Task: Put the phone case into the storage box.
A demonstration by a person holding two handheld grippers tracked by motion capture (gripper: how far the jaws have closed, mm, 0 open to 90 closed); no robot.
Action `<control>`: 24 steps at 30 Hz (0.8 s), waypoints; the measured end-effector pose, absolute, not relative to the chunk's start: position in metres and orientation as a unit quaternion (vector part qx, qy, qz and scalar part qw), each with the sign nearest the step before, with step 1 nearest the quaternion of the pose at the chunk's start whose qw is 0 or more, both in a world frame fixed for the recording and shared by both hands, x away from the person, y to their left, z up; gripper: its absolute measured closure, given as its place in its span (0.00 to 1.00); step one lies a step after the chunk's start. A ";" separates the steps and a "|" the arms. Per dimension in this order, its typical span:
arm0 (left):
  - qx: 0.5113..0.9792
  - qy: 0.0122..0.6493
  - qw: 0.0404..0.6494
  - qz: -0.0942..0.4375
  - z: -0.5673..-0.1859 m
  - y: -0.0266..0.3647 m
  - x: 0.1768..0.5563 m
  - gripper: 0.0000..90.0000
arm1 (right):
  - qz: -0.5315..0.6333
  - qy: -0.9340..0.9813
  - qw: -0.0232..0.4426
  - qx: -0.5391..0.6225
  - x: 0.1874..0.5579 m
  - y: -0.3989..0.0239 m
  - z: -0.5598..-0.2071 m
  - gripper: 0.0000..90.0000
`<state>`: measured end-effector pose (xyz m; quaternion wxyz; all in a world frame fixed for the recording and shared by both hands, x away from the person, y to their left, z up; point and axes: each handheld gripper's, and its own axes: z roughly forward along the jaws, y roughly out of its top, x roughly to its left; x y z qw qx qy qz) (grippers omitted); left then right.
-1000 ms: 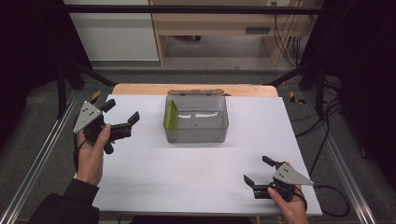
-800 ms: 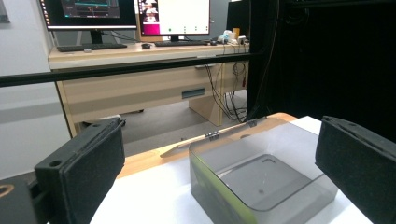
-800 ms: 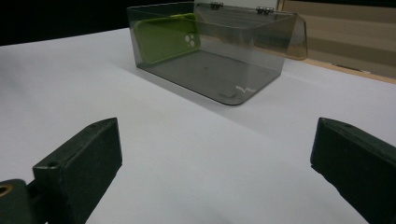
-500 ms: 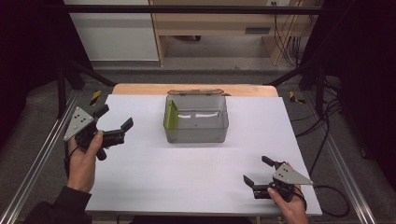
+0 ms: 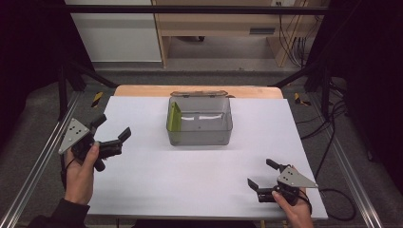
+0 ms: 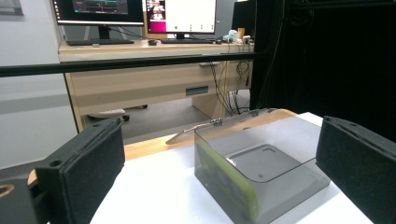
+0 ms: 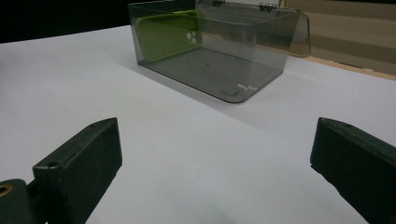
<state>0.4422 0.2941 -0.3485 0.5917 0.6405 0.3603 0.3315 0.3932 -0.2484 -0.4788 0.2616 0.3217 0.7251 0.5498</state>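
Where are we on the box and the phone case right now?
Looks done: the green phone case stands on edge inside the clear box, against its left wall. In hand: nothing. The left claw and right claw are both open and empty, well away from the box. Probably left: the hinged lid is open, folded back behind the box, so closing it seems next.

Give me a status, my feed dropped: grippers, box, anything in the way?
Left gripper open, empty, left of box. Right gripper open, empty, near edge. Clear box lid open, green phone case upright inside. Path unobstructed.
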 end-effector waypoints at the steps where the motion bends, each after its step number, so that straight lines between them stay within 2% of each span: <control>1: 0.639 0.361 0.593 0.331 -0.349 0.294 0.441 0.01 | 0.550 0.725 0.260 0.322 0.393 -0.248 -0.479 0.03; 24: 0.631 0.368 0.601 0.325 -0.379 0.300 0.421 0.01 | 0.542 0.732 0.262 0.319 0.394 -0.247 -0.480 0.03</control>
